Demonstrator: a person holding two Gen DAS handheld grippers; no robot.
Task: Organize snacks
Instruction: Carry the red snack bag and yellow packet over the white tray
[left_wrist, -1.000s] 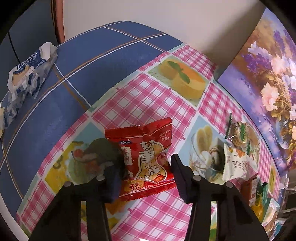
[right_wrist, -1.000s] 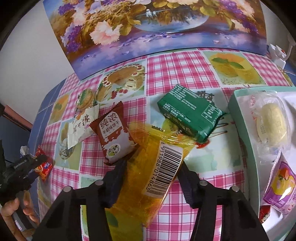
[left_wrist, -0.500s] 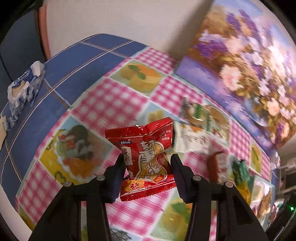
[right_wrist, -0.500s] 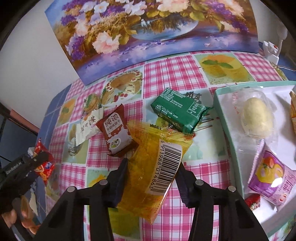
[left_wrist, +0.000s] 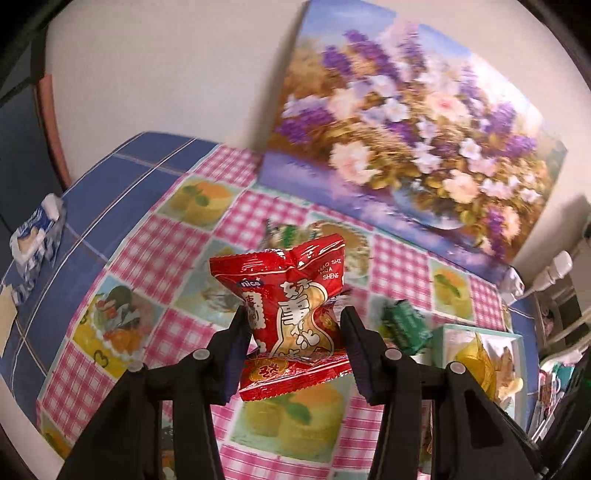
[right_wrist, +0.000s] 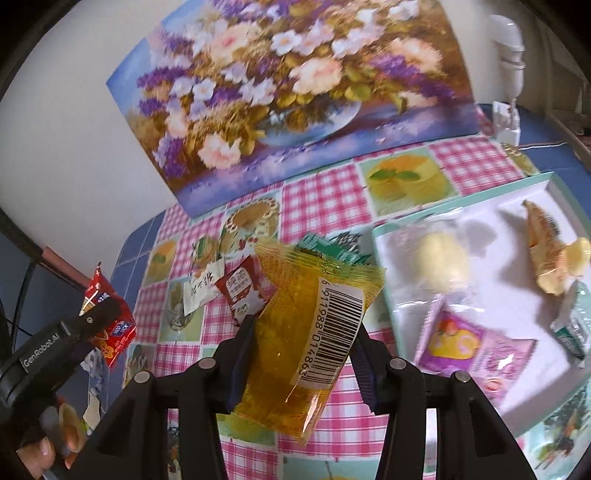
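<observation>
The left gripper (left_wrist: 293, 325) pinches a red snack pack (left_wrist: 291, 317) between its pads, lifted clear above the pink checked tablecloth (left_wrist: 122, 373). The right gripper (right_wrist: 303, 332) is clamped on a yellow clear-wrapped pack (right_wrist: 295, 354) with a barcode label, also held off the cloth. Beyond it, on the cloth, lie a brown sachet (right_wrist: 242, 291), a white sachet (right_wrist: 199, 291) just beside it, and a green pack (right_wrist: 332, 251) partly hidden behind the yellow one. To the right sits a mint-rimmed white tray (right_wrist: 384, 236) holding a pale round bun (right_wrist: 439, 262) in clear wrap, a purple pouch (right_wrist: 472, 347) and a golden wrapped snack (right_wrist: 546, 254). A flower painting (right_wrist: 295, 85) leans against the wall at the back.
</observation>
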